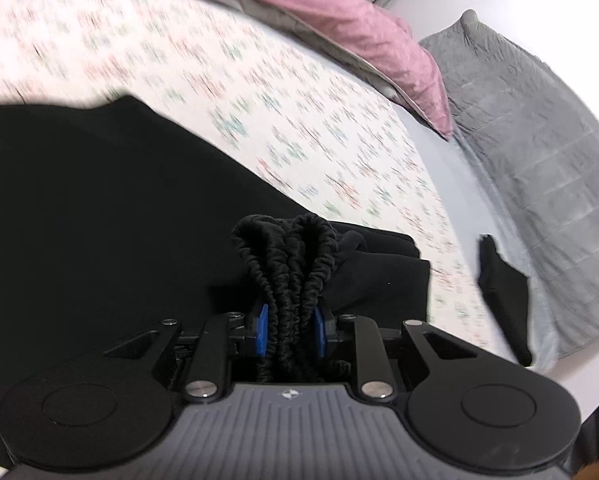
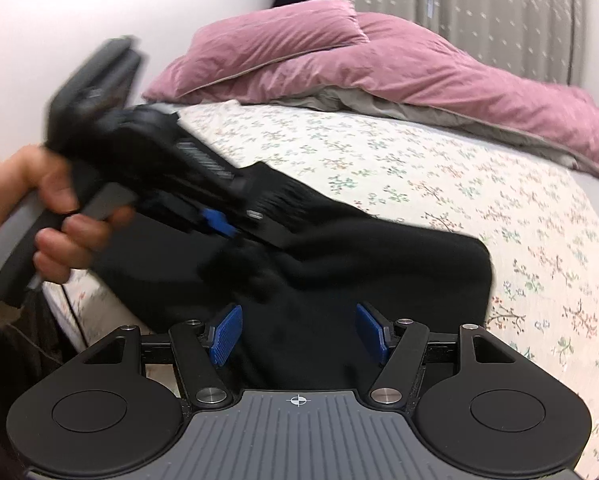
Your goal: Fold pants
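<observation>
A bed covered by a white floral sheet (image 2: 439, 184) fills most of both views. Along its far side lies a bunched pink duvet (image 2: 399, 68) with a grey lining showing beneath its edge, and behind that hangs a grey curtain (image 2: 499, 8). In the left wrist view a grey quilted blanket (image 1: 539, 152) lies beside the bed past the end of the duvet, and a small dark piece of cloth (image 1: 503, 292) lies at the sheet's edge near it; what it is cannot be told.

The black pants (image 2: 359, 272) lie on the sheet near the bed's near edge, spread as a broad dark mass with a rounded fold on the right side. Their gathered elastic waistband (image 1: 287, 264) is bunched up into ridged loops.

The left gripper (image 1: 289, 330) has its blue pads (image 1: 262, 330) drawn close together, clamped on that bunched waistband, which rises between them and spills out in front. In the right wrist view the same tool appears blurred at the left, held by the person's left hand (image 2: 27, 216) above the pants.

The right gripper (image 2: 299, 334) has its blue pads (image 2: 225, 334) spread wide apart over the black cloth; nothing is pinched between them, and whether they touch the cloth cannot be told.
</observation>
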